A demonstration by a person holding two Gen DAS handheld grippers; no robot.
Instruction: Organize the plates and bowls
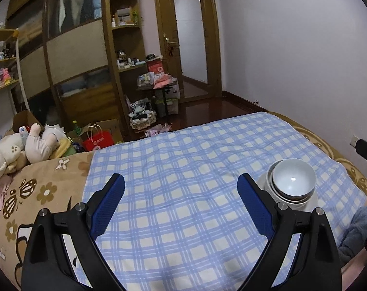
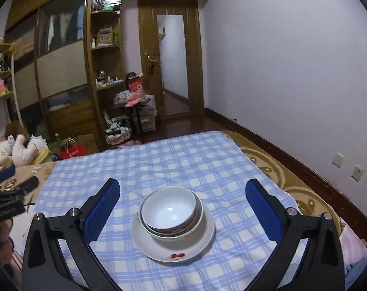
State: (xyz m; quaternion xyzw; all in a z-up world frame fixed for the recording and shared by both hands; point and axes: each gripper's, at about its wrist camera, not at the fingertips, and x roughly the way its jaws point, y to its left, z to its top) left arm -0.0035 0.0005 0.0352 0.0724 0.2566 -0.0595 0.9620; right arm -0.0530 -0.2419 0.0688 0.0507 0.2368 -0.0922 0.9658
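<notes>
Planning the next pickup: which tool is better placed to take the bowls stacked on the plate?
Right. The right tool is open with the stacked bowls centred ahead between its fingers; from the left tool they sit off beyond one finger.

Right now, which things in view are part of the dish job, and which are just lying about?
Job:
- top bowl
- bowl under it
- plate beneath both
- checked cloth they sit on

Lying about:
- stuffed toys
- red bag
- cardboard box
</notes>
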